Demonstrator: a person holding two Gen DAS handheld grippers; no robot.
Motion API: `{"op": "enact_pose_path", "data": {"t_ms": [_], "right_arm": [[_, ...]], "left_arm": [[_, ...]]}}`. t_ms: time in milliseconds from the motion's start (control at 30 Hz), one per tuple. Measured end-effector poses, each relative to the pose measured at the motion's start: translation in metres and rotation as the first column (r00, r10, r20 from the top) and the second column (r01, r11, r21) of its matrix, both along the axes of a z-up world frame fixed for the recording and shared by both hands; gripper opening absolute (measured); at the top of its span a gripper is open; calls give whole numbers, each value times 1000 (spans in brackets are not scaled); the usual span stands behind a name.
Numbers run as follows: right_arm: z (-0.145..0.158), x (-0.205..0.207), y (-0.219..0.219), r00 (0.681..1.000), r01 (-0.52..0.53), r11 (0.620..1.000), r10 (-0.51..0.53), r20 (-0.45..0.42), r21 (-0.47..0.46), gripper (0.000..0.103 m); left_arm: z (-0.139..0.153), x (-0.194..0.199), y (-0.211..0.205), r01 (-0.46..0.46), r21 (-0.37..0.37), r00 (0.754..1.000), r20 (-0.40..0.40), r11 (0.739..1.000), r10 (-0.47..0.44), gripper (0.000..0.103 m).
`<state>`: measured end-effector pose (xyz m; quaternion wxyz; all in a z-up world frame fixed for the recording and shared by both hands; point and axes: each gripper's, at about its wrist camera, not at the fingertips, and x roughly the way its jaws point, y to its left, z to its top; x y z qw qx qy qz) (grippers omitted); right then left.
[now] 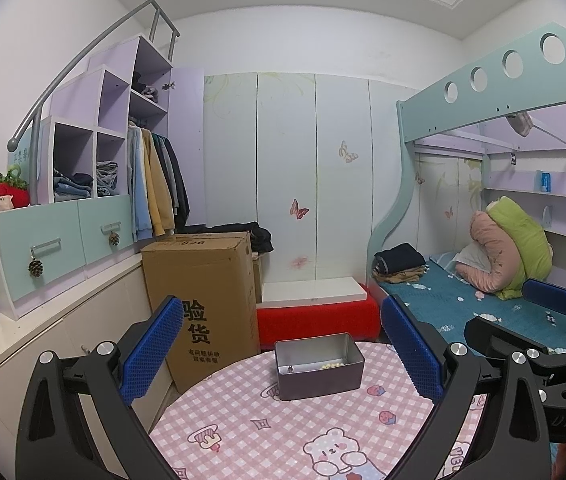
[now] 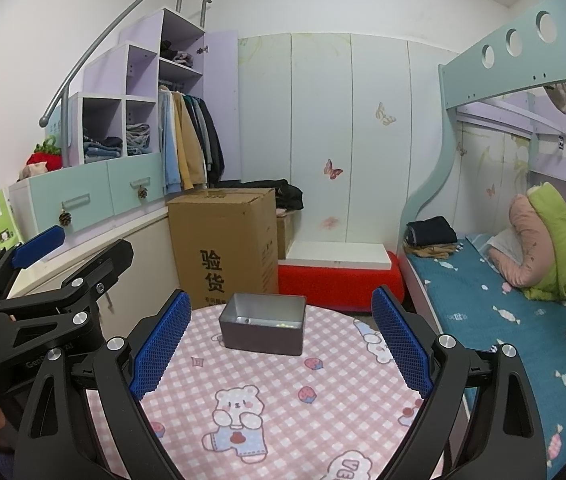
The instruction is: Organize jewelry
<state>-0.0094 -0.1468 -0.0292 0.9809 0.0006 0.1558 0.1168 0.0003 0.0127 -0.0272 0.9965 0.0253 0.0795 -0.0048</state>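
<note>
A grey metal tin stands open at the far edge of a round table with a pink checked cloth. Inside it lie a string of pale beads and a small dark piece of jewelry. My left gripper is open and empty, raised in front of the tin. My right gripper is open and empty, also short of the tin. The right gripper's blue pad shows in the left wrist view, and the left gripper's pad in the right wrist view.
A tall cardboard box stands left of the table, a red bench with a white board behind it. A bunk bed with a blue sheet and bedding is on the right. A cabinet counter runs along the left wall.
</note>
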Motion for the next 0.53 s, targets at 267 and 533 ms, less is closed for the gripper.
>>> {"op": "enact_pose_path", "data": {"t_ms": [267, 533], "right_arm": [[-2, 0, 1, 1000, 0, 1000, 0, -8, 4, 89], [-5, 4, -2, 1000, -2, 1000, 2, -21, 11, 89]], "left_arm": [[-2, 2, 1, -3, 6, 1000, 0, 1000, 3, 96], [-5, 5, 0, 0, 5, 1000, -16, 1000, 0, 96]]}}
